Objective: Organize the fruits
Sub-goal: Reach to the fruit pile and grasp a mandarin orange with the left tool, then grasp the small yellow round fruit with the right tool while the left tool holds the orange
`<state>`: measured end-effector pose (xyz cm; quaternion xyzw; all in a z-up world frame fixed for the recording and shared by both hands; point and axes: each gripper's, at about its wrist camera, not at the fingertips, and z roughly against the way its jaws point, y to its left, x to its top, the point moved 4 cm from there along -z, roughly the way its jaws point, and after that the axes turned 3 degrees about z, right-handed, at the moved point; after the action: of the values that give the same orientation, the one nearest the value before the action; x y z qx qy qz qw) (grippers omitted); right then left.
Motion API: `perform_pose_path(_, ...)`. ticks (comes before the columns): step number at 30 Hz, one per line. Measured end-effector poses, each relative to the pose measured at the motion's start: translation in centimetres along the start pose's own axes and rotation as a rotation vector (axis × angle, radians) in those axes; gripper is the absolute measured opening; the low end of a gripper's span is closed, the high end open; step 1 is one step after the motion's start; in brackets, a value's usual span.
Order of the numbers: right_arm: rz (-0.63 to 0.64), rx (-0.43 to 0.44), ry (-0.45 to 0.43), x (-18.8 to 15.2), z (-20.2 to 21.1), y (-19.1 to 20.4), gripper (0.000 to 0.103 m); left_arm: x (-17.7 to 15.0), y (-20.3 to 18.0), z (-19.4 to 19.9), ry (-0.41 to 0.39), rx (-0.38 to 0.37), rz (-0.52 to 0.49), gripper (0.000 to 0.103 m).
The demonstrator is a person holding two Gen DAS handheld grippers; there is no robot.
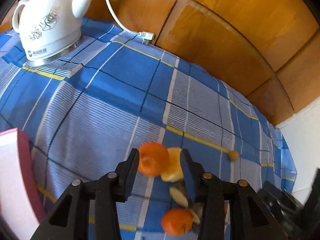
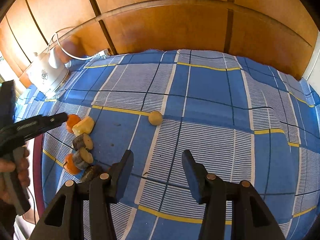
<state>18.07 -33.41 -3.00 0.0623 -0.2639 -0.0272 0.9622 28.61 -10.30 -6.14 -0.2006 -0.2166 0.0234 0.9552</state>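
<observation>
- Scene: blue checked cloth over a table in front of wooden panels; white kettle at the far left corner.
- Left gripper: jaws part open, pointing steeply down at the cluster. The far orange sits at the tips, hard against the left-hand finger; the yellow chunk fills the rest of the gap towards the other finger. No clean two-sided grip on either is visible (near field is blurred, so contact is not certain).
- Right gripper: jaws moderately open, nothing between them, only bare cloth beneath.
- Key relation: the cluster lies in a rough line running from the left tips back towards the person, so it follows that gripper's pointing direction. The orange is round with no long axis. The yellow chunk is elongated and lies slantwise across the gap.
- Nearer hand: the left, clearly; in the right wrist view the cluster is well off to the left, where a hand holds the left tool.
- Round pale ball: alone, well apart from the cluster, ahead of the right tips.
- Count: oranges 2 (second, the near orange); yellow chunk 1; bark-sided rounds 3, the third dark and half hidden; pale ball 1.
- Judgement: the orange needs centring before the jaws close, or the chunk gets pinched too.
</observation>
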Motion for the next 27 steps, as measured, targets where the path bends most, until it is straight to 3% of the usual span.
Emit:
perform_pose_path(6, -0.008, 0.028, 0.012, 0.0, -0.1, 0.2, 0.051, 0.2, 1.2, -2.9, 0.031, 0.030, 0.039, 0.047)
perform_pose_path(8, -0.002, 0.021, 0.011, 0.1, -0.2, 0.2, 0.051, 0.1, 0.9, -2.8, 0.012, 0.032, 0.002, 0.041)
perform_pose_path(11, 0.007, 0.016, 0.014, 0.1, -0.3, 0.3, 0.051, -0.3, 0.6, -2.5, 0.009, 0.028, -0.040, 0.039)
perform_pose_path(17, -0.011, -0.008, 0.013, 0.1, -0.4, -0.4, 0.051, -1.5, 1.9, -0.6, 0.004, 0.005, -0.029, 0.038)
perform_pose_path(19, -0.032, -0.015, 0.011, 0.2, -0.3, -0.9, 0.051, -2.2, 2.2, 0.7, -0.006, 0.005, -0.035, 0.038)
perform_pose_path(27, -0.114, -0.018, 0.014, -0.1, -0.2, -2.6, 0.051, -9.2, 1.0, 5.3, -0.040, 0.047, -0.219, 0.039)
